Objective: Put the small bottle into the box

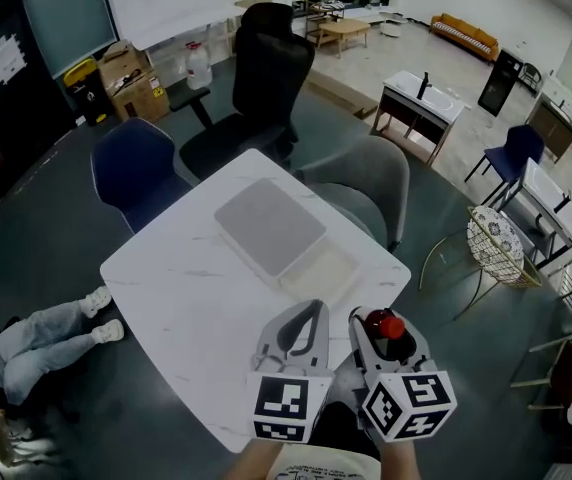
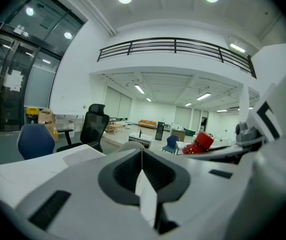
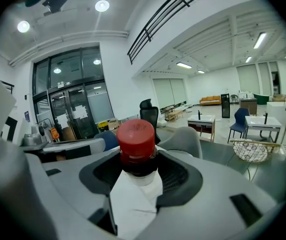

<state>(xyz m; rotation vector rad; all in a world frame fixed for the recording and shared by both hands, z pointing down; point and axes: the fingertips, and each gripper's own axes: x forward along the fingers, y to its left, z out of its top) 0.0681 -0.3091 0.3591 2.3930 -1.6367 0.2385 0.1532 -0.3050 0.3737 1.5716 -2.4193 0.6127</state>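
Head view: we log the white table with the box near its centre and a grey lid at the box's 10 o'clock side. Both grippers sit side by side at 6 o'clock of the box, over the table's near edge. The left gripper carries nothing. The right gripper holds the small bottle, apart from the box.

Left gripper view: we read the jaws pressed together with nothing between them. The bottle's red cap shows at 3 o'clock.

Right gripper view: we read the jaws clamped on the small bottle's neck, its cap upright at centre.
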